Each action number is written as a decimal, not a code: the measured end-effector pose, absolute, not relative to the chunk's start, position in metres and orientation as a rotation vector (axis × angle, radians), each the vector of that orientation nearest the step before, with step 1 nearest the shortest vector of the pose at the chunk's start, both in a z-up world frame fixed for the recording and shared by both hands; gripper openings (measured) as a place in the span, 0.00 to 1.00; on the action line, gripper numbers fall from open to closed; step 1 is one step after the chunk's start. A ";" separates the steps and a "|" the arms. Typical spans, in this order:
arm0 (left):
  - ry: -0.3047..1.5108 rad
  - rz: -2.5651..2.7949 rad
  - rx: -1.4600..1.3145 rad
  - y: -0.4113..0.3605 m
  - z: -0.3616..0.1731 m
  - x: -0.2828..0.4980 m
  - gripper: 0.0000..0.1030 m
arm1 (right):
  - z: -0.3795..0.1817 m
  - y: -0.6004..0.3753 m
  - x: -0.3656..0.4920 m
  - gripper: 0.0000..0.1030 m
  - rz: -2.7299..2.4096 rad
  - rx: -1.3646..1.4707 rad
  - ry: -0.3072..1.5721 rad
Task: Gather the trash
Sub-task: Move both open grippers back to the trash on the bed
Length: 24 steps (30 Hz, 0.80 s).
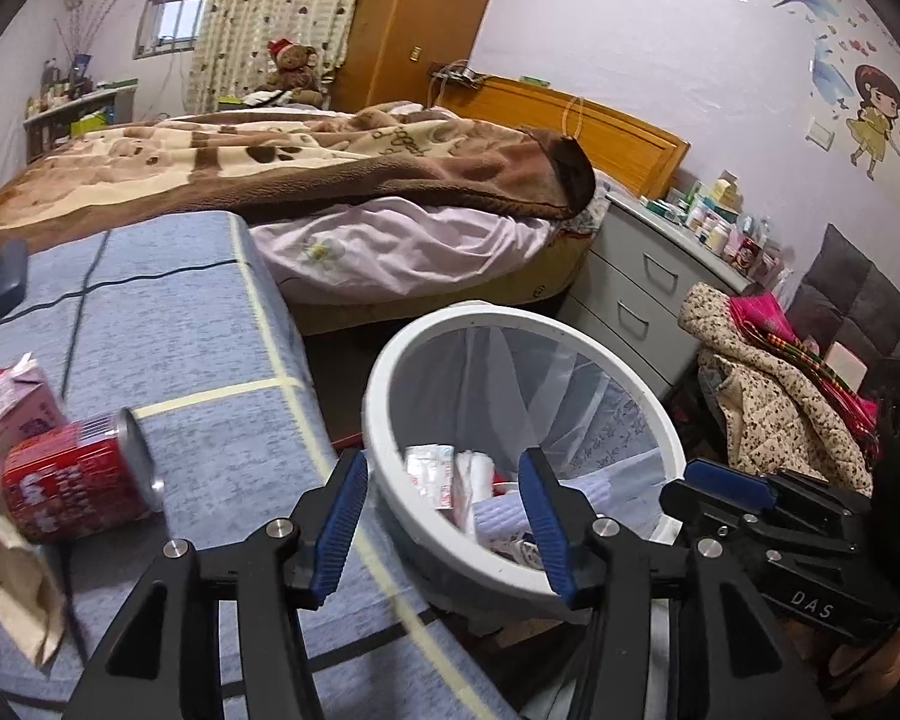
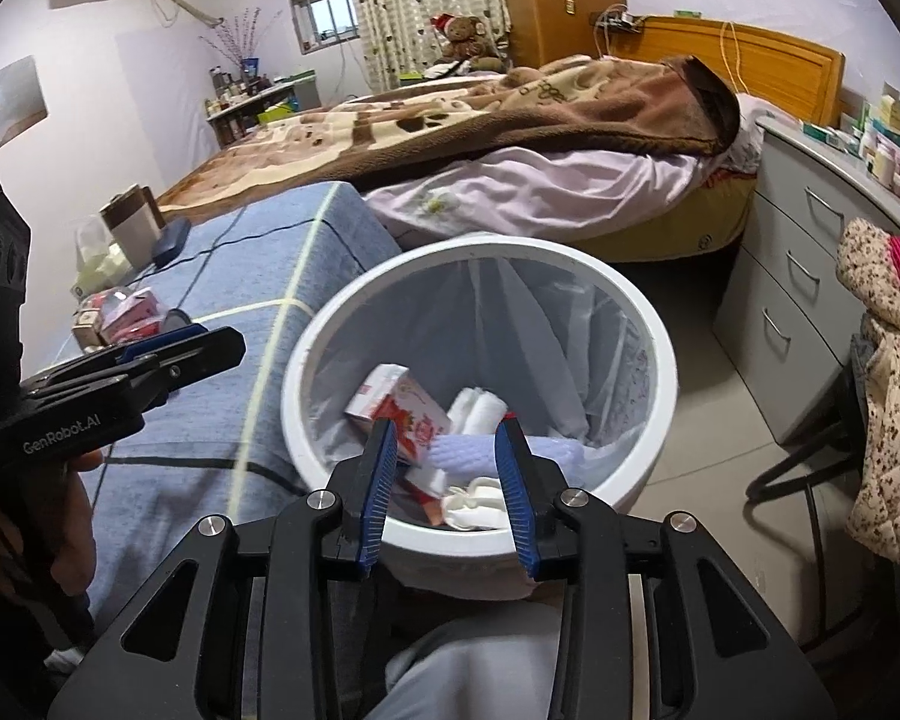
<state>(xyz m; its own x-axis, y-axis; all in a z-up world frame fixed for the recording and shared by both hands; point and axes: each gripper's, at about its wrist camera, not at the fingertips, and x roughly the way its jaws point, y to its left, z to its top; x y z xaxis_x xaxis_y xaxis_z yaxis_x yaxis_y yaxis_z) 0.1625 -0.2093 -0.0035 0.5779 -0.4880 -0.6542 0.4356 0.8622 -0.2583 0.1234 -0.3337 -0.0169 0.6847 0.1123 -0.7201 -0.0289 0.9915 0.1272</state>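
Both tools are held over the white lined bin [image 2: 642, 324] — left tool [image 1: 450, 516] open, nothing between its pads; right tool [image 2: 447, 480] open too, empty. Trash is seen in the bin: a red-and-white carton [image 2: 402, 414], crumpled tissues [image 2: 480, 405]. A red can [image 1: 72, 474] lies near the tabletop [image 1: 198, 324] edge — beside the bin.

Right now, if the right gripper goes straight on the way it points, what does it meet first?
Probably the trash inside the white bin: the right gripper, jaws open and empty, points down into it, at the red-and-white carton and lilac cloth. Depth is unclear.
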 end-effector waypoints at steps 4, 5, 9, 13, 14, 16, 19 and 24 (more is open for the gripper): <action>0.774 -0.505 -0.070 -0.195 0.001 0.152 0.51 | -0.012 -0.323 0.121 0.35 0.112 0.091 0.803; 0.770 -0.496 -0.067 -0.191 0.003 0.149 0.51 | -0.011 -0.320 0.120 0.35 0.119 0.084 0.801; 0.769 -0.470 -0.061 -0.176 0.006 0.140 0.51 | -0.009 -0.309 0.118 0.35 0.151 0.063 0.797; 0.770 -0.451 -0.054 -0.164 0.006 0.130 0.51 | -0.007 -0.299 0.116 0.46 0.178 0.048 0.790; 0.771 -0.446 -0.056 -0.159 0.007 0.128 0.51 | -0.006 -0.297 0.115 0.53 0.185 0.049 0.788; 0.775 -0.441 -0.063 -0.151 0.007 0.123 0.51 | -0.006 -0.292 0.115 0.53 0.203 0.048 0.784; 0.766 -0.409 -0.062 -0.139 0.009 0.115 0.51 | -0.007 -0.284 0.114 0.53 0.226 0.037 0.784; 0.759 -0.352 -0.078 -0.117 0.007 0.104 0.51 | -0.009 -0.267 0.112 0.53 0.265 -0.015 0.767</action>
